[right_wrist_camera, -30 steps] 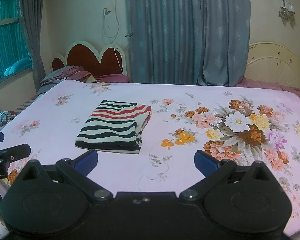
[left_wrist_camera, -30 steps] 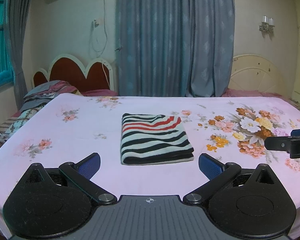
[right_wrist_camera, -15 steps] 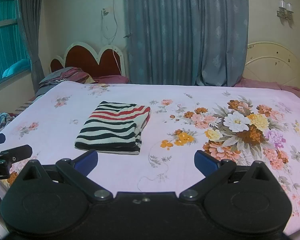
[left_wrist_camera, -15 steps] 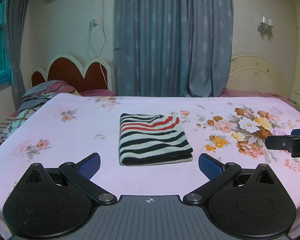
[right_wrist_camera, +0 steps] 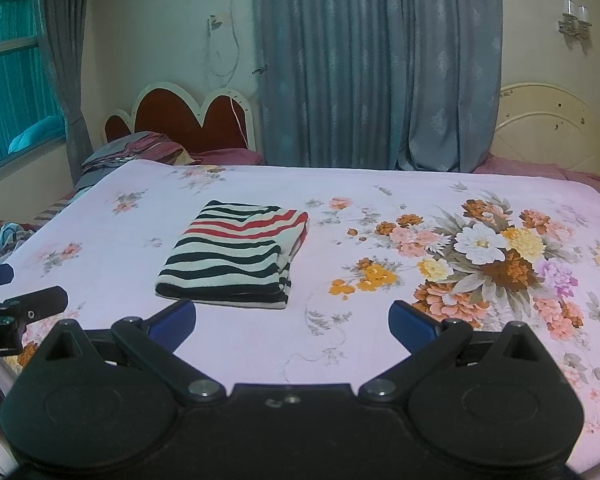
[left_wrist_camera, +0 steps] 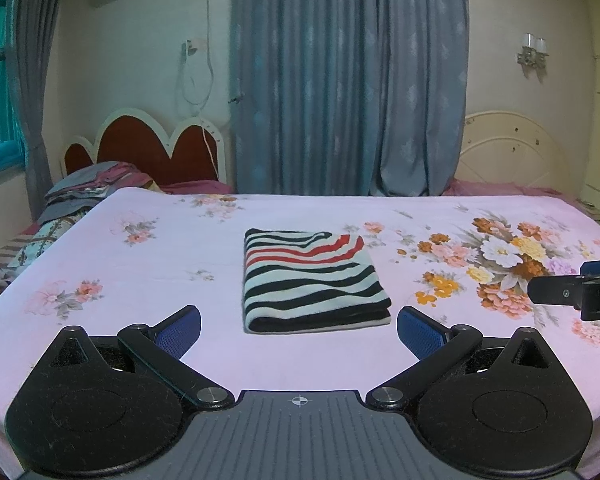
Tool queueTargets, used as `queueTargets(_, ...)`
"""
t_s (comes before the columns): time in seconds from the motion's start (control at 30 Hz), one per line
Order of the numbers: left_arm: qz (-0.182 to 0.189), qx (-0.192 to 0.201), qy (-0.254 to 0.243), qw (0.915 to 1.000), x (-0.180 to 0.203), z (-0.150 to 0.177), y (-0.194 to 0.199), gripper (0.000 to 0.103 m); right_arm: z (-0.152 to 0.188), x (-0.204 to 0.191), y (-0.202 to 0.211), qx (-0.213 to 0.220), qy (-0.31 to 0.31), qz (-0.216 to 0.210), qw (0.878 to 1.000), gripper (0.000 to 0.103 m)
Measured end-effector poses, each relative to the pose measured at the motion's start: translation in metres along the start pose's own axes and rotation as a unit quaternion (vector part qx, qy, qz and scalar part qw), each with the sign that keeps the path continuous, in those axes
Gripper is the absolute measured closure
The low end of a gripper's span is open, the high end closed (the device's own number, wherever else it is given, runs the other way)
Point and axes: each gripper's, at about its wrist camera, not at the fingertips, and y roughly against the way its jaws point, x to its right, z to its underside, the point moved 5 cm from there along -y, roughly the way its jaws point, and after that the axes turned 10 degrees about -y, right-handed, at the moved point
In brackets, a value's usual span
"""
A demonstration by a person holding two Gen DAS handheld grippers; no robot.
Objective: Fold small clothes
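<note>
A striped garment (left_wrist_camera: 310, 280), black, white and red, lies folded into a neat rectangle on the pink floral bed sheet (left_wrist_camera: 140, 272). It also shows in the right wrist view (right_wrist_camera: 236, 254). My left gripper (left_wrist_camera: 299, 334) is open and empty, held just in front of the garment's near edge, not touching it. My right gripper (right_wrist_camera: 292, 326) is open and empty, to the right of the garment and nearer than it. The right gripper's finger shows at the right edge of the left wrist view (left_wrist_camera: 572, 292); the left gripper's finger shows at the left edge of the right wrist view (right_wrist_camera: 24, 308).
The bed has a red and white headboard (left_wrist_camera: 148, 148) at the far left with a pile of bedding (left_wrist_camera: 84, 192) beside it. Grey curtains (left_wrist_camera: 348, 80) hang behind. A cream headboard (left_wrist_camera: 512, 152) stands at the far right. A window (right_wrist_camera: 12, 80) is on the left.
Both grippers have drawn back and risen slightly, so the garment sits a little lower and farther in view. The garment has not moved and both grippers stay open.
</note>
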Motion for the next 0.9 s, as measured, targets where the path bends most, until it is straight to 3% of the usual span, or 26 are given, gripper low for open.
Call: queueTargets(0.9, -0.008, 0.016, -0.01, 0.9998, 0.0017, -0.0083, 0.0046, 0.0, -0.0037, 0.0001, -0.0013, 0.001, 0.006, -0.005, 1.0, 0.001)
